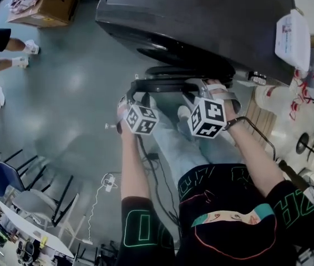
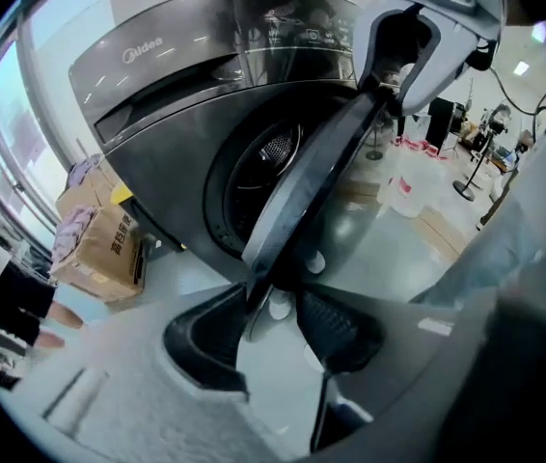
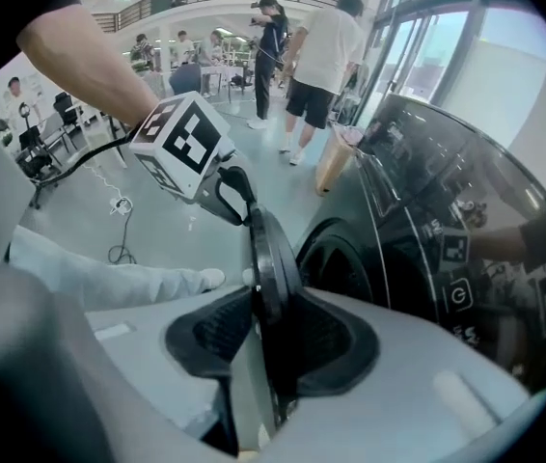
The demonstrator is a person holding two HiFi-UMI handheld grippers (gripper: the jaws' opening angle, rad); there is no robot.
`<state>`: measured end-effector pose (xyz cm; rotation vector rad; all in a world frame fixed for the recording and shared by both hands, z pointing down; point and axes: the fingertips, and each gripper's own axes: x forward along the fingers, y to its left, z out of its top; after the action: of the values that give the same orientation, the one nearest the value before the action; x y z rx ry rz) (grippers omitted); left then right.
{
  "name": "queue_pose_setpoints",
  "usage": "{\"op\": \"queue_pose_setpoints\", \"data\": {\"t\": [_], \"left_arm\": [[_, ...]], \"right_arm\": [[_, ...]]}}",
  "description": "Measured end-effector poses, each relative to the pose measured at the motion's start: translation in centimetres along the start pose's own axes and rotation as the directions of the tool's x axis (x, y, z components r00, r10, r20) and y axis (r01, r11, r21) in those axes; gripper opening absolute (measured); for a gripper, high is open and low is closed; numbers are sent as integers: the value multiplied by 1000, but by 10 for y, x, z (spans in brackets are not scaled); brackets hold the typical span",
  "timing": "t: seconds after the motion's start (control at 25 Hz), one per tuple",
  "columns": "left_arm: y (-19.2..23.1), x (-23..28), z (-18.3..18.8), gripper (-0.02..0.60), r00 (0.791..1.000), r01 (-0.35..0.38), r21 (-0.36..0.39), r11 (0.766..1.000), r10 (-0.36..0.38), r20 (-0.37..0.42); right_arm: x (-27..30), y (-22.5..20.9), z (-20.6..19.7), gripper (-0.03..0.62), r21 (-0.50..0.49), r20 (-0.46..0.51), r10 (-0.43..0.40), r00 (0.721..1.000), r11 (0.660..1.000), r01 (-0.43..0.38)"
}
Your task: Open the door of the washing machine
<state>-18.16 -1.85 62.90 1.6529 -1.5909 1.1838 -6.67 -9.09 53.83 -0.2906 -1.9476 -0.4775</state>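
**Both grippers on the washing machine door, door standing ajar**

Nearest the head camera, the person's black shirt and forearms fill 6 o'clock; the light trouser legs [image 1: 173,148] run up to 12 o'clock, and the feet are largely hidden behind the marker cubes.

The left gripper [image 1: 136,93] sits at 11 o'clock of frame centre and the right gripper [image 1: 213,88] at 1 o'clock. From above their tips cannot be made out against the dark door [image 1: 165,85], which is seen edge-on.

In the left gripper view, the left gripper [image 2: 273,292] has the door [image 2: 321,172] rim caught at the very tips of its fingers [image 2: 205,340]. Contact on the 9 o'clock finger is plain. On the other it is harder to read, and floor shows through the gap below the tips.

In the right gripper view, the right gripper [image 3: 268,297] is clenched on the door [image 3: 268,249] rim, which fills the space between the fingers [image 3: 326,340]. The rim's lower end is lost between them.

The door stands swung out from the front of the washing machine [image 1: 201,21], whose drum opening [image 2: 268,162] is half masked by it. In the head view the machine is cut off at 12 o'clock.

Beyond, a cardboard box [image 1: 49,4] lies at 11 o'clock and a white jug [image 1: 273,96] at 2 o'clock. Bystanders' legs [image 1: 1,49] are cropped at 9 o'clock.
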Motion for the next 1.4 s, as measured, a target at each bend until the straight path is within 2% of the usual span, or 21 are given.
{"op": "queue_pose_setpoints", "data": {"t": [0.16, 0.56, 0.8, 0.96, 1.16, 1.32, 1.4], "left_arm": [[-25, -18, -24, 164, 999, -38, -70, 997, 36, -20], [-99, -46, -60, 163, 991, -131, -207, 970, 127, -33], [-149, -66, -81, 147, 986, -168, -237, 957, 166, -26], [-187, -79, -91, 144, 980, -198, -308, 931, 199, -26], [-229, -89, -97, 137, 969, -241, -359, 902, 245, -35], [-273, -99, -94, 124, 966, -251, -407, 878, 254, -49], [-296, -104, -93, 121, 963, -262, -439, 859, 265, -57]], "right_arm": [[-6, 25, -1, 141, -72, 40, 26, 999, 997, -24], [-21, 74, -24, 144, -230, 15, 92, 996, 969, -86], [-31, 106, -38, 148, -317, 5, 116, 993, 942, -109], [-40, 127, -51, 152, -383, -10, 127, 992, 916, -121], [-48, 147, -69, 160, -444, -14, 132, 991, 887, -124], [-60, 163, -88, 161, -516, -48, 149, 988, 843, -153], [-67, 172, -99, 163, -551, -63, 151, 987, 819, -160]]}}
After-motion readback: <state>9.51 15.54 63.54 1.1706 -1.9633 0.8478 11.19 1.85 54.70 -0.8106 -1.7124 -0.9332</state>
